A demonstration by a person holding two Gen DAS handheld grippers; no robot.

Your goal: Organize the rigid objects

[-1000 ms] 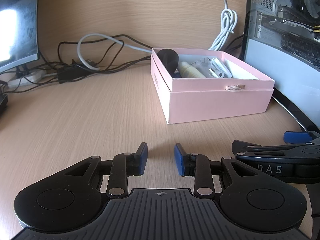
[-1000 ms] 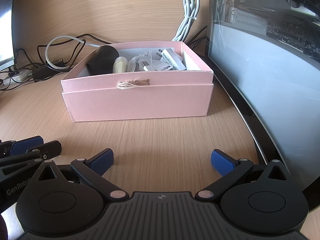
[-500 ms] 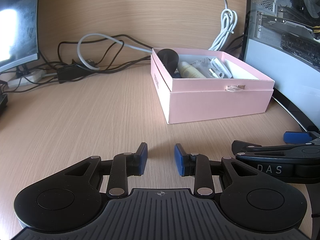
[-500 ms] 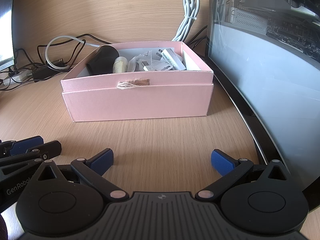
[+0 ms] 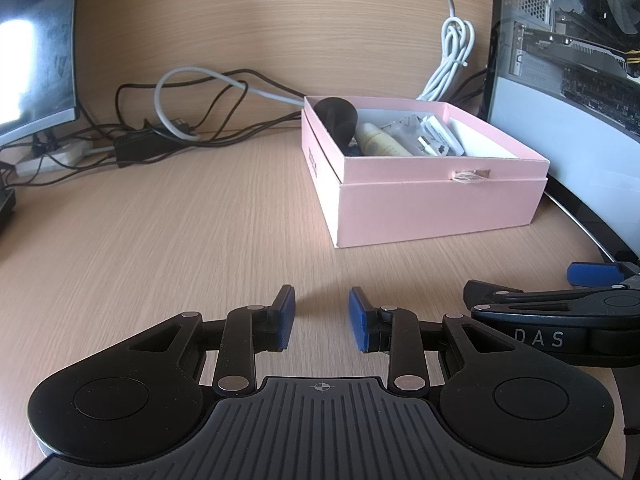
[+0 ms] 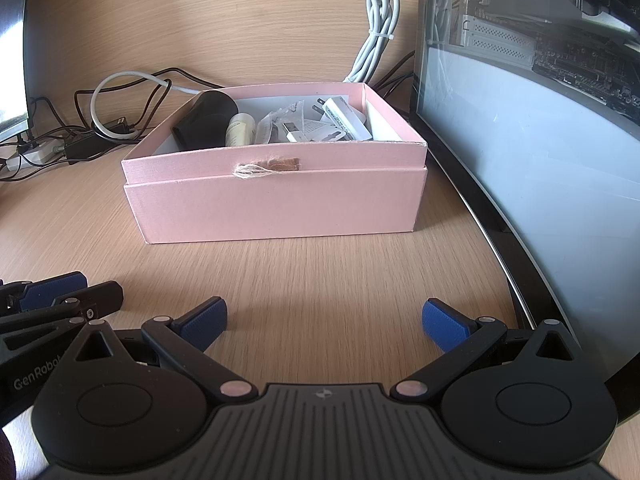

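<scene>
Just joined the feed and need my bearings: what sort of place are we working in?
Most likely a home or office computer desk: a wood-grain desktop, a glass-sided PC tower on the right, a monitor on the left, tangled cables behind the pink box.

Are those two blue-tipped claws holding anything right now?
No. The left gripper and right gripper are both empty, with only bare desk between their fingers.
</scene>
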